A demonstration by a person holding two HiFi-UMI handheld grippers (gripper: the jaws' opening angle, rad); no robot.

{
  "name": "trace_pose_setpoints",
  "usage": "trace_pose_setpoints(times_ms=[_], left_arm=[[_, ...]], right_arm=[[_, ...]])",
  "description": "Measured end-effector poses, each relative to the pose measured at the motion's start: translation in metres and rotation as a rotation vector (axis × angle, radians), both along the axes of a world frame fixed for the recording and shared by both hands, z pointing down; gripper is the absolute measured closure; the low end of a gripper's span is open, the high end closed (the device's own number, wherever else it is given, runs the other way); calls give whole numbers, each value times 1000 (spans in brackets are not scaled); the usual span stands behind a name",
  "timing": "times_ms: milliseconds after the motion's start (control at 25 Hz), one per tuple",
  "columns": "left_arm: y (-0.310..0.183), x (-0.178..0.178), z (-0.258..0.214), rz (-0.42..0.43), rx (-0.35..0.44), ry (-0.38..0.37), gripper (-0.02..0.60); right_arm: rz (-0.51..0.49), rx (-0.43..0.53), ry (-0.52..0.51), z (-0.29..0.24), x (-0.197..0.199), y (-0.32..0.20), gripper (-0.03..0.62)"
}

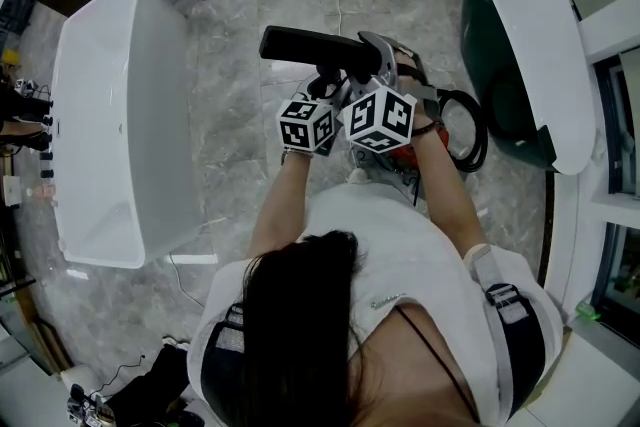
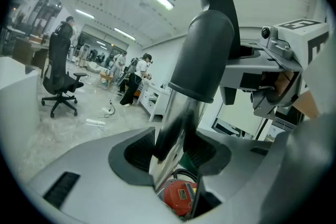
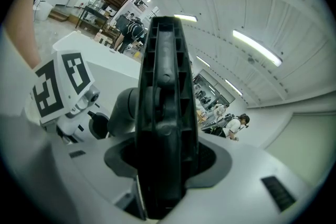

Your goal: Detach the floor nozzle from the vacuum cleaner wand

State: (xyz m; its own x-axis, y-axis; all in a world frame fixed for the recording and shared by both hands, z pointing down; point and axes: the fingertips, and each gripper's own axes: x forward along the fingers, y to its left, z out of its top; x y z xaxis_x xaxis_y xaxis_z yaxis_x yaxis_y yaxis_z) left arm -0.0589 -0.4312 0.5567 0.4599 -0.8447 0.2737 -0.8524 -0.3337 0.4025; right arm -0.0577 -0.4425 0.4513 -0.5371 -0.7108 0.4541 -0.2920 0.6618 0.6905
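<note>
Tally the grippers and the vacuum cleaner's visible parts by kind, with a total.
grippers: 2, the left gripper and the right gripper
floor nozzle: 1
wand: 1
red vacuum body: 1
black hose: 1
Total: 6

Left hand-held gripper (image 2: 176,152): jaws clamped on wand (image 2: 181,113).
Right hand-held gripper (image 3: 163,165): just right of the wand, jaws clamped on floor nozzle (image 3: 163,86).
Forearms: both extended forward, close together.
</note>
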Motion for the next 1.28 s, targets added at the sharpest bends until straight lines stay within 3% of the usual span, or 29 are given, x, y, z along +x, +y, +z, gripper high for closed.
trace_pose_setpoints(times_ms=[640, 840, 1000, 1280], left_arm=[[0, 5, -2, 17, 2, -11, 405], [-1, -11, 3, -34, -7, 14, 405], [-2, -12, 4, -32, -10, 11, 405], [-4, -11, 3, -39, -9, 16, 405]], right_arm=[[28, 0, 21, -2, 5, 1, 376], [79, -33, -170, -45, 10, -11, 379], [83, 1, -199, -77, 15, -21, 379], [96, -38, -219, -74, 24, -20, 379]])
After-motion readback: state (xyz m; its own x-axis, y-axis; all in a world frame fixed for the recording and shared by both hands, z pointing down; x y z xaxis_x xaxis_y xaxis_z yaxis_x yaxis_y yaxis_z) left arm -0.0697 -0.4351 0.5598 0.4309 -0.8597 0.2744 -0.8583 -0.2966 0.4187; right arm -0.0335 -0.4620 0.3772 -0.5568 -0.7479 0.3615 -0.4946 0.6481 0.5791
